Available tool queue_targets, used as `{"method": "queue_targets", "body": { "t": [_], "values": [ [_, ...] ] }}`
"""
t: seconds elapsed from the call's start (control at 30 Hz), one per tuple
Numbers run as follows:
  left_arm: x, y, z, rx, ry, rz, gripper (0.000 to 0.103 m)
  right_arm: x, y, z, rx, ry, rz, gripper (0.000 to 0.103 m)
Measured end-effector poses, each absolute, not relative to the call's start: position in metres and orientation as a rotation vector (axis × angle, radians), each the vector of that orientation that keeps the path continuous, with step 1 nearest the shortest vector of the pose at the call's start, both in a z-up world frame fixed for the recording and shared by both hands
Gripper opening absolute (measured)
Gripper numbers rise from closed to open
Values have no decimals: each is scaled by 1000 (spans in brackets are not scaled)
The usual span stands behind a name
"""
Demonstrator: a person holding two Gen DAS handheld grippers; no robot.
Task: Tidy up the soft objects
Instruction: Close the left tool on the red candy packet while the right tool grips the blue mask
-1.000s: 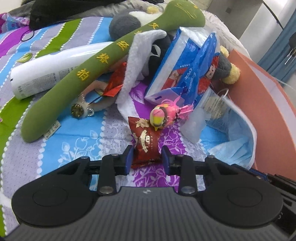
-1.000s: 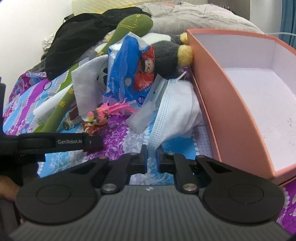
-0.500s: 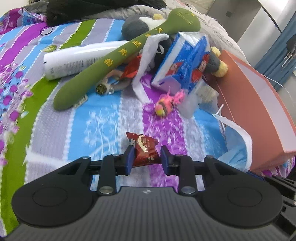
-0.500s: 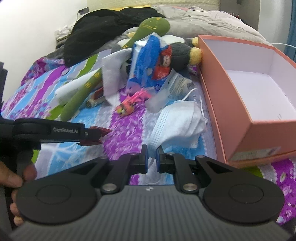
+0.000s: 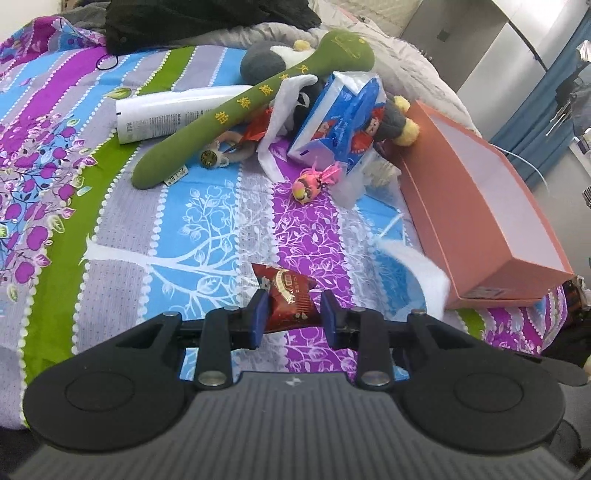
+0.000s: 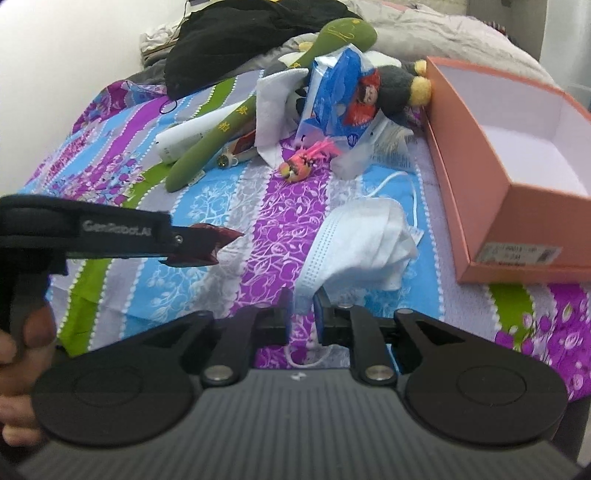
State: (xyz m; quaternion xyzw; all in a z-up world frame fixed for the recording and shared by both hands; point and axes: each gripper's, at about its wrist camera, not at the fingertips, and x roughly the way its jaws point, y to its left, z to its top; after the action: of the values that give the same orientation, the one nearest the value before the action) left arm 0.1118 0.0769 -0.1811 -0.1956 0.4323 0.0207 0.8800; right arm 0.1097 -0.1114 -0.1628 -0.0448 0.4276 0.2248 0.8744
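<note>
My left gripper is shut on a dark red snack packet and holds it above the patterned bedspread; the gripper also shows in the right wrist view with the packet. My right gripper is shut on the edge of a white and blue face mask, which hangs lifted from the bed. The mask shows blurred in the left wrist view. The open orange box stands to the right, its inside bare.
A pile lies further back: a long green plush, a white tube, a blue tissue pack, a grey plush with yellow feet, a small pink toy. Black clothing lies behind.
Both grippers have drawn back and up from the pile. The left has lifted the red packet off the bed; the right has pulled the mask away with it.
</note>
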Motion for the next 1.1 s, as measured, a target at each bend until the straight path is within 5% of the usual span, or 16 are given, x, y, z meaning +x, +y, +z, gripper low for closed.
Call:
{"method": "queue_targets", "body": {
  "t": [0.03,0.1,0.67,0.87,1.0,1.1],
  "values": [
    [109,76,-179,-407,898,43,36,109,-113,-163,-79,899,472,56],
    [107,76,-177,-406,891,39,36,108,-116,-164,-63,901,463,68],
    [109,71,-174,-381,912,22,36,130,-159,-175,49,790,254,67],
    [111,68,-180,-362,939,8,36,144,-164,-201,74,842,231,55],
    [113,64,-183,-342,957,-3,36,143,-168,-211,72,850,221,21],
    [117,61,-181,-325,958,-10,36,145,-168,-217,70,869,246,13]
  ]
}}
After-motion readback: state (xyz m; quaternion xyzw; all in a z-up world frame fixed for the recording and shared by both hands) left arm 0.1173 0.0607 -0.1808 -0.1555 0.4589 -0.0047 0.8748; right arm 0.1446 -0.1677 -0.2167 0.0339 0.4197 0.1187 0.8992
